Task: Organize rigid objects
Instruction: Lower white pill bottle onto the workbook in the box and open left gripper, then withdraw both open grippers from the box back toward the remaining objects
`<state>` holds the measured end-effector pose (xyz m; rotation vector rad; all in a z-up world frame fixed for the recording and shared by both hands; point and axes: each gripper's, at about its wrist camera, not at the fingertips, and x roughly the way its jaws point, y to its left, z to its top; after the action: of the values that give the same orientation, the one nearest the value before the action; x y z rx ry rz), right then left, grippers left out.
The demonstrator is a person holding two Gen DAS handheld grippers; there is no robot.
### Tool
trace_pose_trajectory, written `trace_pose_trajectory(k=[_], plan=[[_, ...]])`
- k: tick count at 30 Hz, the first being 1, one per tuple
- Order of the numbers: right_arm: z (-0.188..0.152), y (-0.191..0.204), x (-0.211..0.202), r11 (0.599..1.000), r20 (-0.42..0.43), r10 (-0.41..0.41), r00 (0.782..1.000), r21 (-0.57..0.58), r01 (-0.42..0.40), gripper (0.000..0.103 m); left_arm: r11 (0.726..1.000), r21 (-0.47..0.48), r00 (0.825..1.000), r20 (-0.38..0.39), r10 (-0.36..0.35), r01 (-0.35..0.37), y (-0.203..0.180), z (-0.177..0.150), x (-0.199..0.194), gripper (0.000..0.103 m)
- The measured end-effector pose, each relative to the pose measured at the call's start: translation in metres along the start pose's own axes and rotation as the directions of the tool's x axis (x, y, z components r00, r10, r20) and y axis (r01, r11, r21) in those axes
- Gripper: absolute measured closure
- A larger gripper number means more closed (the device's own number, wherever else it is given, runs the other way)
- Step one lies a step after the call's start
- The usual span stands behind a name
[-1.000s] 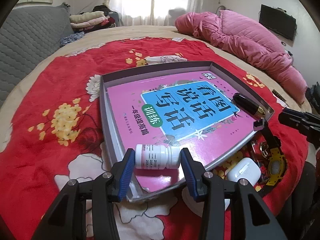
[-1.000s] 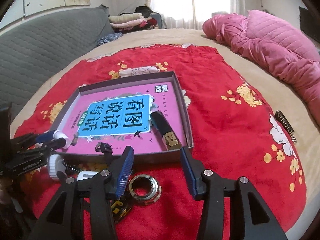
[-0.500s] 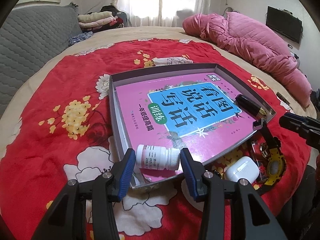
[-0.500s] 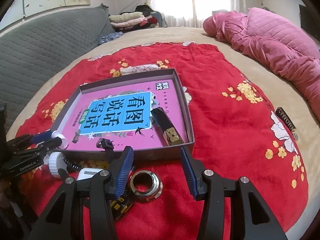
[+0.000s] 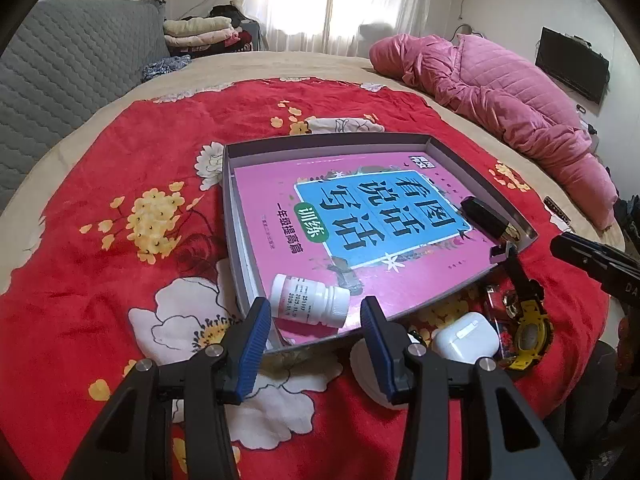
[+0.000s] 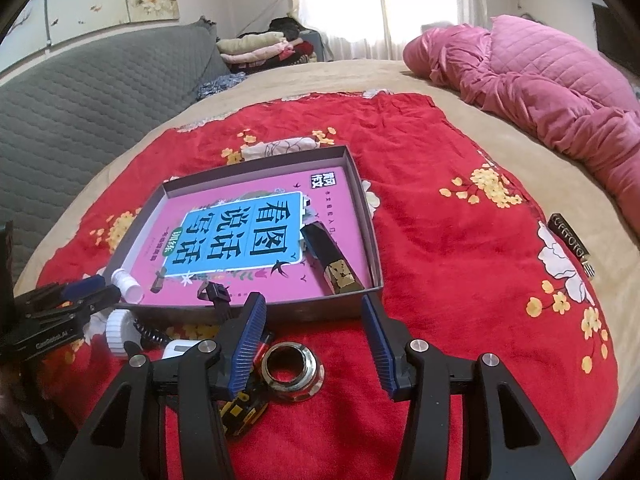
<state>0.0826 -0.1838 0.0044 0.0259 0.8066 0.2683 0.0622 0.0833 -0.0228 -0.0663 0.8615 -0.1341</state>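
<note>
A glossy pink paper book cover (image 5: pixel 304 216), a shiny metal ring nut (image 6: pixel 291 372) and a plush red cloth blanket (image 6: pixel 460 248) are seen.

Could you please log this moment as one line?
left gripper: open | pill bottle: lying in box | right gripper: open, above metal nut

A red blanket (image 5: pixel 120 184) printed with yellow and white flowers is observed. The tray (image 5: pixel 230 200) is grey-walled. The book (image 5: pixel 360 216) is magenta-covered, with a blue panel bearing black characters and a green label. The bottle (image 5: pixel 308 300) is white with a pink-tinted label. A white earbud case (image 5: pixel 466 338), a yellow-and-black watch (image 5: pixel 528 328), a silver metal ring (image 6: pixel 292 372) and a pink quilted duvet (image 6: pixel 540 76) are noted. Blue pads are seen on black gripper fingers (image 5: pixel 254 340).
</note>
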Motion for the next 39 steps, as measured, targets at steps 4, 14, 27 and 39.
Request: trace_pose_trajectory(k=[4, 14, 27, 39], plan=[[0.0, 0.001, -0.002, 1.0, 0.004, 0.005, 1.0, 0.0, -0.005, 0.048, 1.0, 0.003, 1.0, -0.006, 0.004, -0.004, -0.002, -0.002, -0.002, 0.057], [0.0, 0.002, -0.003, 1.0, 0.008, 0.01, 1.0, -0.001, -0.01, 0.046, 1.0, -0.004, 1.0, -0.01, -0.004, 0.004, -0.005, -0.004, -0.006, 0.057], [0.001, -0.007, -0.006, 1.0, 0.021, 0.0, 1.0, 0.032, -0.001, 0.046, 0.999, -0.03, 1.0, 0.005, -0.017, 0.017, -0.004, -0.002, -0.018, 0.057], [0.002, -0.009, -0.013, 1.0, 0.053, -0.003, 0.999, 0.029, 0.002, 0.045, 0.996, -0.083, 0.999, 0.033, -0.02, 0.023, 0.007, 0.003, -0.03, 0.057]])
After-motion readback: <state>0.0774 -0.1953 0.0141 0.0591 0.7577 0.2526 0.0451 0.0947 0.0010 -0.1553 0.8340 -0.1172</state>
